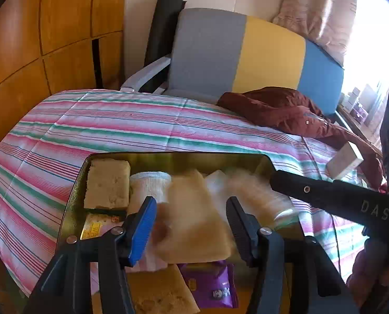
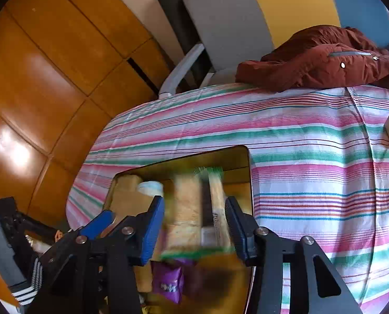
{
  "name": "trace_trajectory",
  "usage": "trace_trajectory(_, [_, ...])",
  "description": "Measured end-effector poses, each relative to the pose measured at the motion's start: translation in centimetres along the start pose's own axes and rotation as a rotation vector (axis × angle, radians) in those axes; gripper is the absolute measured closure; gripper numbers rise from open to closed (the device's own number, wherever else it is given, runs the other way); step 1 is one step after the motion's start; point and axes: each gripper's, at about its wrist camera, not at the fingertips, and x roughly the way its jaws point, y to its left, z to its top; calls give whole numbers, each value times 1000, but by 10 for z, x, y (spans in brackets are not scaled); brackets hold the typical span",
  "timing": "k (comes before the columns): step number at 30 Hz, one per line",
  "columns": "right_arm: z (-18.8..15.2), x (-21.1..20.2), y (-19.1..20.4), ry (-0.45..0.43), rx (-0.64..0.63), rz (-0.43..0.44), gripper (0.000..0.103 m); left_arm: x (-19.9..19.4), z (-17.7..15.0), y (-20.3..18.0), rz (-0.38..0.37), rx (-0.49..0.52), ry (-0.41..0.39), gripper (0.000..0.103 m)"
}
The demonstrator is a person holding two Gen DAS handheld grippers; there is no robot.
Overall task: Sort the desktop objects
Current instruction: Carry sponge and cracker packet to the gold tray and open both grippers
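While angled down over the tray [image 1: 74, 204], left tongs [image 1: 192, 225] parted, right tongs [image 2: 194, 222] alongside

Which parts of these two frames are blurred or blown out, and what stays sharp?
Left wrist view: the window at upper right is blown out, the tan item between the fingers is smeared, the sponge stays sharp. Right wrist view: the green-edged packet is motion-blurred, glare sits on the wooden panels, the striped cloth is crisp.
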Motion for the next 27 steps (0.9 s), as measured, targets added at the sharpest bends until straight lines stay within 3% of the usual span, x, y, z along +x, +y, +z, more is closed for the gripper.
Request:
trace_trajectory(8, [-11,-12,3,-19,-27,-10,52,-15,-9,-8,34,34,-26,31])
trace_trajectory(15, [-28,-43,4,-79,-40,-13,36,-49,-16,-9,61,37,-79,31])
trace_trajectory(27, [-67,-71,12,-111,-112,-78,30,-98,-35,-9,80,41,-125,31])
